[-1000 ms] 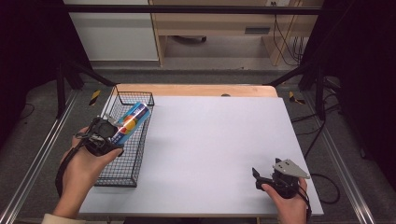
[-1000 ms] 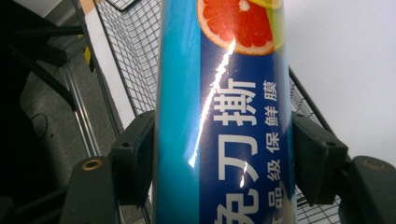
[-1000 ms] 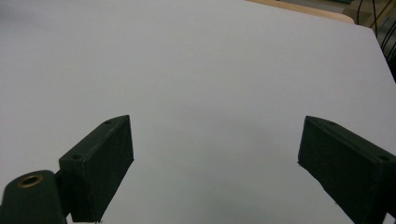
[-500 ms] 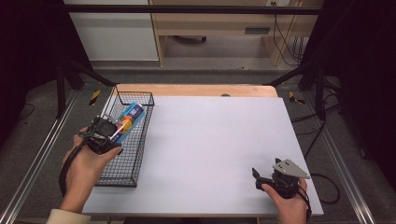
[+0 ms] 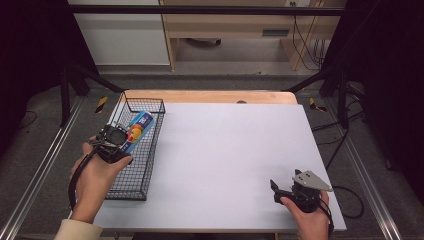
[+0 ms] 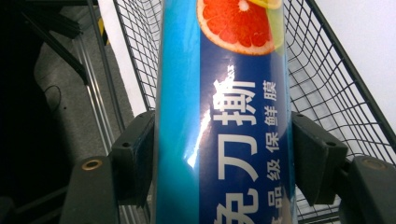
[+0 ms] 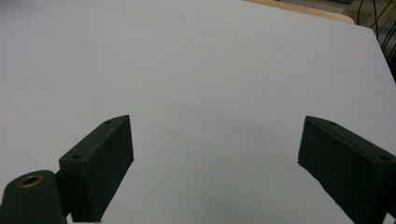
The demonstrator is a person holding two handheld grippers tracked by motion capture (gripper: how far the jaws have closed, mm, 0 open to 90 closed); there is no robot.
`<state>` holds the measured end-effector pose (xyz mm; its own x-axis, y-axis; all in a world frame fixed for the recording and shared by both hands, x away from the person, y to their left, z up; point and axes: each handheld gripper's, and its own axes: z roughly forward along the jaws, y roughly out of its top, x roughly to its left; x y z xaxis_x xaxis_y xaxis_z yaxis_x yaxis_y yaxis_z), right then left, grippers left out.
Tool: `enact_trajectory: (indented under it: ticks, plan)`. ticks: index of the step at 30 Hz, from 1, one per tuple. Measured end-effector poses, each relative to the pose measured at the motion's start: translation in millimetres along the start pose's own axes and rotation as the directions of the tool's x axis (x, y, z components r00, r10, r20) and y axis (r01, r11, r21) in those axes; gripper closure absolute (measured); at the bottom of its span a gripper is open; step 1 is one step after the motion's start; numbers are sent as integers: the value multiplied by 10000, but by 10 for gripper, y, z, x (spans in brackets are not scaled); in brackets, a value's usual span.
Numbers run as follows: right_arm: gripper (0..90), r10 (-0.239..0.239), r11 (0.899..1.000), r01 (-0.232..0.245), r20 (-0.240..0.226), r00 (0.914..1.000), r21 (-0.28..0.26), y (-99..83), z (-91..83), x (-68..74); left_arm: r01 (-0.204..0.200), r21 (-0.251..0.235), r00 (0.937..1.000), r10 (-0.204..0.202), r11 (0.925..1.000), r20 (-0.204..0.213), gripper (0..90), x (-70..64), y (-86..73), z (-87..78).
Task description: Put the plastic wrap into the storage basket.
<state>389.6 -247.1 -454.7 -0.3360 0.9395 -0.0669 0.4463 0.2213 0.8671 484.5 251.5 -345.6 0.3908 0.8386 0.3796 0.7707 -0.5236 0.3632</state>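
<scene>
Lowering a box of cling film into the wire basket at the left of the high view, compared with a second ago: the box then rode higher, its far end up near the basket's far rim; now it sits deeper between the mesh walls and nearer the person. Whether it touches the basket floor cannot be told.

Left gripper: fingers clenched on the box, one pad on each long side, as the left gripper view shows; blue wrapper with a grapefruit print and white characters running between them. Mesh of the basket seen on both sides behind the box.

Right gripper: lower right of the high view, resting low at the near edge of the bench, in much the same spot as a second ago. Its fingers are spread wide apart with nothing between them, only bare white surface ahead.

Judgement: the placing step is nearly done. The descent suggests the box is about to be set down lengthwise in the basket; release would follow once it rests. Risk: a tilted box catching on the wire rim.
</scene>
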Motion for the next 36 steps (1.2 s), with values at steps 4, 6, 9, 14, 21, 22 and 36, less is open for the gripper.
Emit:
enact_trajectory:
  ticks: [4,6,9,14,21,22,36]
  plan:
    - [105,70,10000,-69,-27,10000,15,0,-5,-4,20,187,10000,-19,9998,-21,321,5,0,38]
    - [105,75,10000,-75,-28,10000,9,-1,-5,-6,68,235,10000,-68,9997,-13,321,-6,5,53]
    - [105,66,10000,-66,-39,10000,12,1,-4,-4,49,327,10000,-47,9995,-73,321,-38,28,69]
    - [105,81,10000,-81,-43,10000,6,1,-7,-5,96,469,9999,-92,9989,-89,321,-59,58,112]
    - [105,57,10000,-57,-40,10000,-12,0,-4,-12,171,613,9998,-163,9980,-138,321,-73,78,147]
    - [105,57,10000,-57,-40,10000,-12,0,-4,-12,171,613,9998,-163,9980,-138,321,-73,78,147]
    - [105,61,10000,-61,-66,10000,-8,0,-3,-11,87,1162,9998,-63,9932,-206,320,-95,110,254]
